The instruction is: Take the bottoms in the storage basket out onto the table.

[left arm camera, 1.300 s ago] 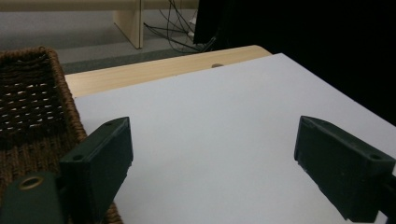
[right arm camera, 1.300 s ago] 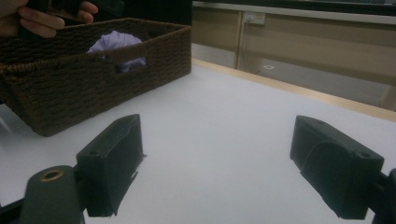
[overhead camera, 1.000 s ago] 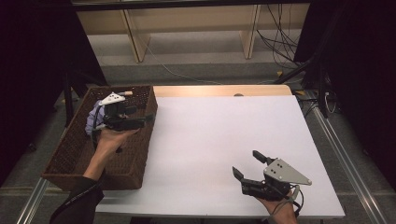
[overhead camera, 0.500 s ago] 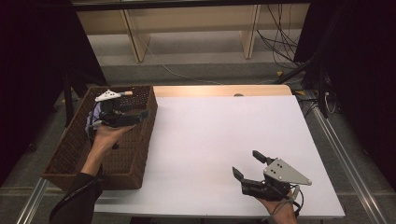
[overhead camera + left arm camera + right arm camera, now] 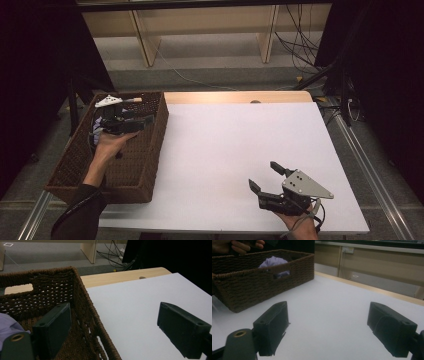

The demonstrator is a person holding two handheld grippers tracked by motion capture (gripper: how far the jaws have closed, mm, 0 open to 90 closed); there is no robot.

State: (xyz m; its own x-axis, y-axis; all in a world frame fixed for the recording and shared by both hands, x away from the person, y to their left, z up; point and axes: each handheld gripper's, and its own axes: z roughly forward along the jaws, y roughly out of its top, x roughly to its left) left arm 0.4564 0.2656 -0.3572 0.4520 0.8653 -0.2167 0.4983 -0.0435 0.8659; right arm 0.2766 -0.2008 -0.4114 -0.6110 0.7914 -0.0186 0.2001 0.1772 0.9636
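The left tool [image 5: 131, 121] hangs above the far end of the brown wicker basket [image 5: 145, 165], which sits along the left edge of the white worktop [image 5: 240, 145] and runs from near its front left corner to near its far left corner. The tool's jaws are spread wide with nothing between them; in the left gripper view one jaw stands over the inside of the basket and the other over the bare worktop, with the basket's long right wall passing between them. A pale lilac cloth [image 5: 97, 127] lies bunched inside the basket at its far end, just beside and partly under the left tool; in the right gripper view it shows behind the handle slot of the basket's end wall [image 5: 273, 263], and the person's fingers [image 5: 242, 245] sit above it.

The right tool [image 5: 265, 180] rests low near the front right corner of the worktop, well apart from the basket, pointing toward it. Its jaws are spread wide too, with only bare worktop between them
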